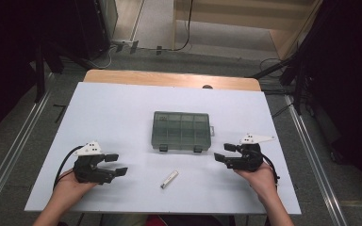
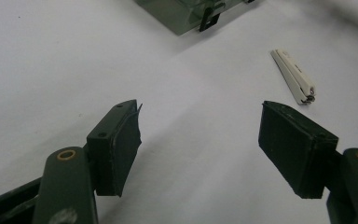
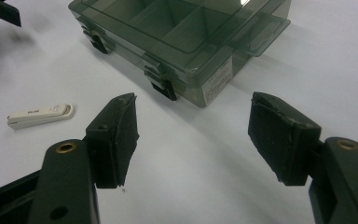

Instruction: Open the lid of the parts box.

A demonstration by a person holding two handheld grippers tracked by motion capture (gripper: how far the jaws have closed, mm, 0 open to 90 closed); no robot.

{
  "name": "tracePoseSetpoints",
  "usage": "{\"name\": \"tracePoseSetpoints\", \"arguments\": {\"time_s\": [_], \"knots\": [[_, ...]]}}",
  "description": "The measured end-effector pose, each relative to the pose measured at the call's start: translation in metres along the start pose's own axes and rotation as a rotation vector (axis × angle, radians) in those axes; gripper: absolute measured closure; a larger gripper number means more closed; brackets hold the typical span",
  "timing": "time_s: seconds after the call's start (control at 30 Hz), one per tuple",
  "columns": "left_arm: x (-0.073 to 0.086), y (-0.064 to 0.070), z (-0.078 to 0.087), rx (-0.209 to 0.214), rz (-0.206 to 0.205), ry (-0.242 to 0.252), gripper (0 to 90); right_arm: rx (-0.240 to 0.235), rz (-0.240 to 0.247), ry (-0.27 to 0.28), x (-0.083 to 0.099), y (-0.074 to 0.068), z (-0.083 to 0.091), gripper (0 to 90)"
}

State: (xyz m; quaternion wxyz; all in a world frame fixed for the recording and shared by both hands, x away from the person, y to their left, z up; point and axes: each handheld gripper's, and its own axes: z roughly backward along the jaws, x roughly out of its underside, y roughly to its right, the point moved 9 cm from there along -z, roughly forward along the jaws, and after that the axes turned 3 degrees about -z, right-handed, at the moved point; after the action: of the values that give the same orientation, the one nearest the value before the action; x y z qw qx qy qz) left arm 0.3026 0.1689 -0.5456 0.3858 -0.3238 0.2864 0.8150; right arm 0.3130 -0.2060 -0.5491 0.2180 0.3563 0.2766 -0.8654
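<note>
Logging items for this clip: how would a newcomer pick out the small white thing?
On the white table, find the smoky clear compartment box at the centre. Just in front lies a nail clipper, apart from it: slim, cream-white, far smaller than the box.

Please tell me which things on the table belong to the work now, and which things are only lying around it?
Belong to the work:
- box, lid closed
- nail clipper, lying in front of the box
- left gripper, jaws open
- right gripper, jaws open

Only lying about:
- cables on the floor behind the table
</note>
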Motion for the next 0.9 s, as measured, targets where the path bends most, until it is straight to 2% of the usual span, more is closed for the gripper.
{"name": "tracePoseSetpoints", "arguments": {"time_s": [0.23,0.37,0.6,0.67,0.73,0.83,0.87,0.9], "knots": [[0.0,0.0,0.0,-0.001,0.005,0.002,29.1,-0.006,0.007,-0.008,-0.005,-0.001,-0.005,35.8],[0.0,0.0,0.0,-0.001,0.002,0.001,29.1,0.002,-0.016,-0.022,-0.006,0.001,-0.007,37.3],[0.0,0.0,-0.001,-0.003,0.004,0.002,29.1,0.006,-0.007,-0.032,-0.007,0.003,-0.012,40.9],[0.0,0.0,0.0,-0.003,0.003,0.002,29.1,0.006,-0.003,-0.042,-0.007,0.003,-0.014,47.7],[0.0,0.0,0.0,-0.002,0.002,0.001,29.1,0.009,-0.001,-0.047,-0.007,0.003,-0.015,50.7],[0.0,0.0,0.0,-0.003,0.004,0.001,29.1,0.01,-0.004,-0.074,-0.004,0.004,-0.018,62.9],[0.0,0.0,0.0,-0.003,0.004,0.001,29.1,0.01,-0.004,-0.074,-0.004,0.004,-0.018,62.9],[0.0,0.0,0.0,-0.003,0.004,0.002,29.1,0.002,-0.012,-0.083,-0.003,0.004,-0.019,69.8]]}}
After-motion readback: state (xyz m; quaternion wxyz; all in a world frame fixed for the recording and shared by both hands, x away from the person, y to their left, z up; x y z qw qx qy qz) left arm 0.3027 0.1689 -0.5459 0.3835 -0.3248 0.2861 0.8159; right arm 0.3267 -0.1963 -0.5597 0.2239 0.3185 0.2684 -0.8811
